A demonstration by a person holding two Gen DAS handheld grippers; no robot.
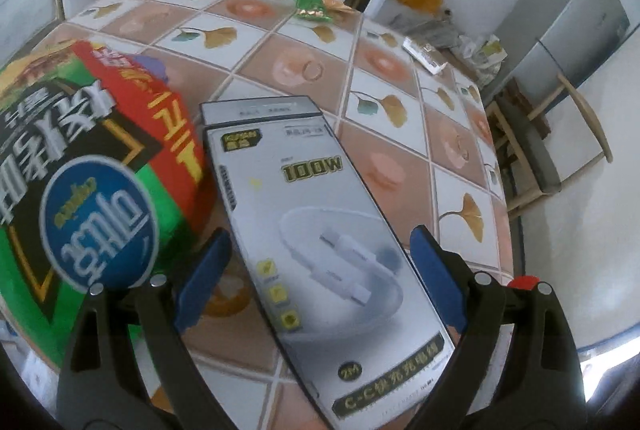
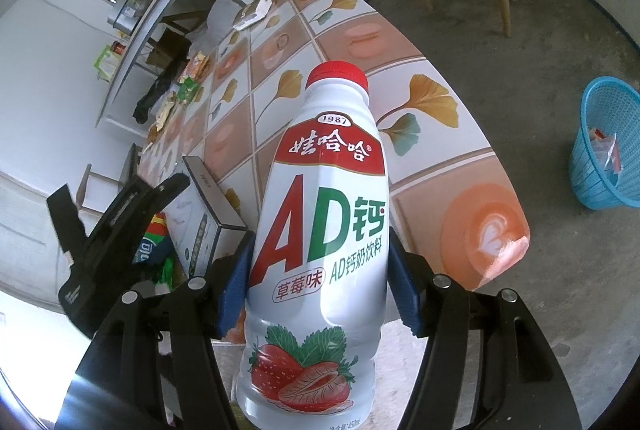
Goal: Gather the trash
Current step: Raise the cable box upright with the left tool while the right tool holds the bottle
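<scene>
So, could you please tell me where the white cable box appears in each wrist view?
Left wrist: the cable box fills the centre, lying between the left gripper's open fingers.
Right wrist: it appears small at lower left, beside the bottle.
Shared landmark: the green-and-red snack bag beside it.

I'm seeing a white strawberry-milk bottle (image 2: 320, 230) with a red cap standing between blue pads, and a flat grey cable box (image 1: 320, 230) lying on the tablecloth beside a red-green snack bag (image 1: 80, 170).
</scene>
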